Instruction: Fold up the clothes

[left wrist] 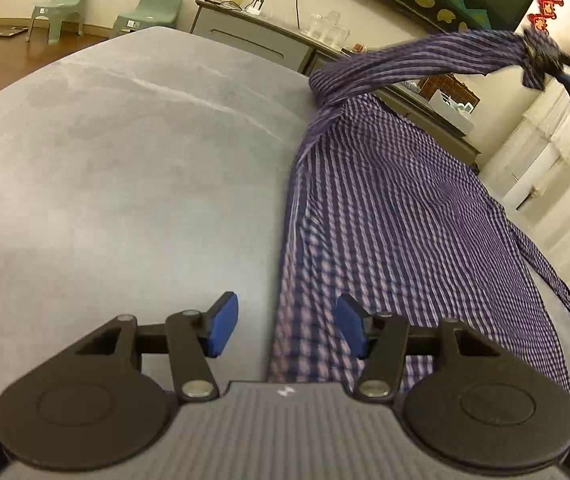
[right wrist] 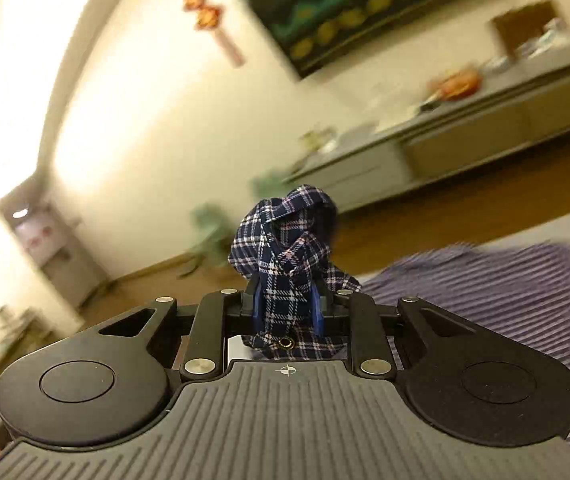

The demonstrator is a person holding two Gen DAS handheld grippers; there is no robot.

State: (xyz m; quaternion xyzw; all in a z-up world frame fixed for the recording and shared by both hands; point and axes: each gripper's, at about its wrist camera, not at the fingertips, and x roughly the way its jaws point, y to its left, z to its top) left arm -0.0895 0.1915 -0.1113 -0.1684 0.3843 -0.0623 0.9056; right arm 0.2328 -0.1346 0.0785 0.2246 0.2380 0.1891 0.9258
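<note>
Left wrist view: the left gripper [left wrist: 287, 326] hangs spread wide, empty, straddling the near left edge of the plaid shirt [left wrist: 397, 216], whose length runs near to far across the grey bed [left wrist: 125, 180]. Right wrist view: right gripper [right wrist: 287, 310] clenched on its bunched sleeve [right wrist: 285, 248], held aloft.

My left gripper [left wrist: 287, 326] is matt black plastic with shiny metal rivets and blue rubbery-looking pads [left wrist: 224, 323]; the shirt [left wrist: 397, 216] is thin woven checked cloth, creased; the bed cover [left wrist: 125, 184] looks like soft, matt grey fabric; my right gripper [right wrist: 287, 312] pinches that cloth; the floor [left wrist: 1, 60] is glossy wood.
</note>
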